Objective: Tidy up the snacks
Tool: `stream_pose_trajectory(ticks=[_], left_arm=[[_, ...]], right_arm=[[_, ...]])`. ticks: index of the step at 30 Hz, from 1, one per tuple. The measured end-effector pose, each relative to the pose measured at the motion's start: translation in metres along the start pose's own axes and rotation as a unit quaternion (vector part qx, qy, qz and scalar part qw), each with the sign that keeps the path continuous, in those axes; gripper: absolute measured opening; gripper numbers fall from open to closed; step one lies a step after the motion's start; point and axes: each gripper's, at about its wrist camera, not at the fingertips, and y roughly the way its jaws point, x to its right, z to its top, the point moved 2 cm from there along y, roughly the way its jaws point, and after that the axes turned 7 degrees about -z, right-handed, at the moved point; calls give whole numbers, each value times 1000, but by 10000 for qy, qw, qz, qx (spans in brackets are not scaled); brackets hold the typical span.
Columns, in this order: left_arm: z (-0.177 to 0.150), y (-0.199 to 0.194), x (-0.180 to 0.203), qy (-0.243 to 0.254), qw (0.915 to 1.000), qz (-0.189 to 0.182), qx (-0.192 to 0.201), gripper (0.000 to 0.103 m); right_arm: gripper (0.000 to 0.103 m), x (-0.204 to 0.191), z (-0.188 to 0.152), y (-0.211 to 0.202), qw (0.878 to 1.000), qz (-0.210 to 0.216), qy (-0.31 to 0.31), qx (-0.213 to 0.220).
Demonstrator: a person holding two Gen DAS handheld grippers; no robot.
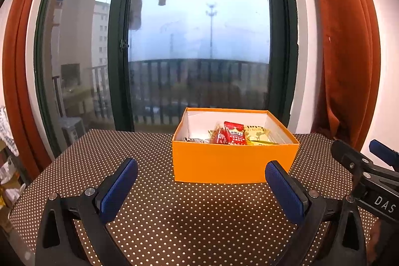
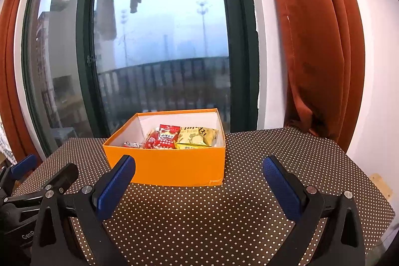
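An orange box (image 1: 232, 163) (image 2: 172, 166) stands on the dotted brown tablecloth (image 1: 124, 156) (image 2: 286, 151), ahead of both grippers. Inside lie a red snack packet (image 1: 233, 133) (image 2: 167, 135), a yellow snack packet (image 1: 258, 135) (image 2: 199, 136) and a small silvery wrapper (image 1: 195, 140) (image 2: 131, 144). My left gripper (image 1: 202, 167) is open and holds nothing, a short way before the box front. My right gripper (image 2: 199, 165) is open too, with nothing between its blue pads. Each gripper shows at the edge of the other's view: the right gripper (image 1: 369, 166) and the left gripper (image 2: 37, 176).
A dark-framed window (image 1: 194, 41) with a balcony rail stands behind the table. Rust-red curtains (image 1: 349, 54) (image 2: 319, 41) hang at both sides. Clutter (image 1: 7, 166) sits off the table's left edge. The table's right edge (image 2: 379, 191) falls away near a white wall.
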Motion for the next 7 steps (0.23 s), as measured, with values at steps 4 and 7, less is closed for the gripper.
stream_pose_trajectory(ticks=[4, 7], left_arm=[[-1, -2, 1, 22, 10000, -18, 19, 103], [-2, -1, 2, 39, 10000, -19, 18, 103]], right_arm=[[103, 2, -1, 0, 10000, -18, 13, -33], [103, 2, -1, 0, 10000, -16, 17, -34]])
